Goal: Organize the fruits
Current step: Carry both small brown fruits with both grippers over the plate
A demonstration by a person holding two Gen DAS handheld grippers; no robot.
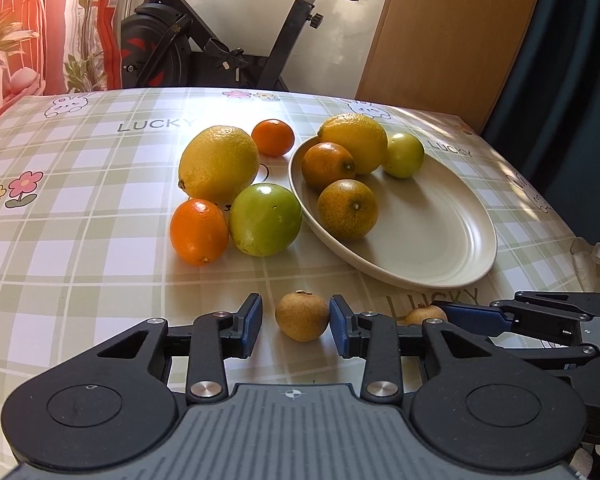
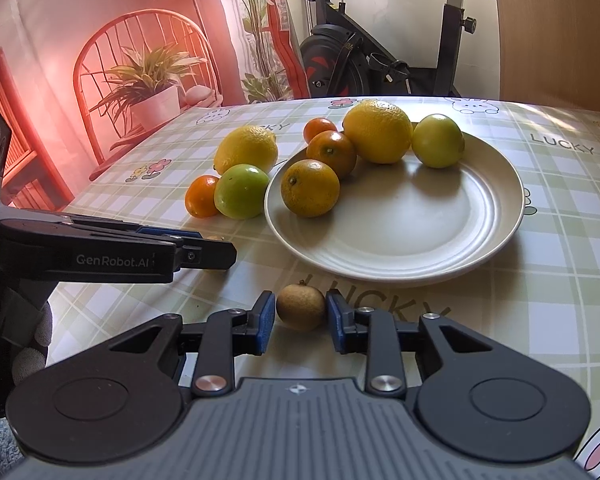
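Observation:
A small brown fruit (image 1: 302, 316) lies on the checked tablecloth between the pads of my left gripper (image 1: 296, 322). The right pad touches it and a gap shows at the left pad, so the gripper is open. My right gripper (image 2: 301, 320) is shut on a second small brown fruit (image 2: 301, 307), just in front of the white plate (image 2: 420, 240). The plate (image 1: 432, 232) holds a lemon (image 1: 356, 142), two dark oranges and a yellow-green fruit. Left of it on the cloth sit a lemon (image 1: 219, 164), a green fruit (image 1: 265, 219) and two small oranges.
An exercise bike (image 1: 236, 40) stands behind the table, with a wooden panel (image 1: 440, 32) to its right. The table's right edge (image 1: 580, 240) is close to the plate. A gloved hand (image 2: 28, 344) holds the left gripper (image 2: 216, 248) at the left of the right wrist view.

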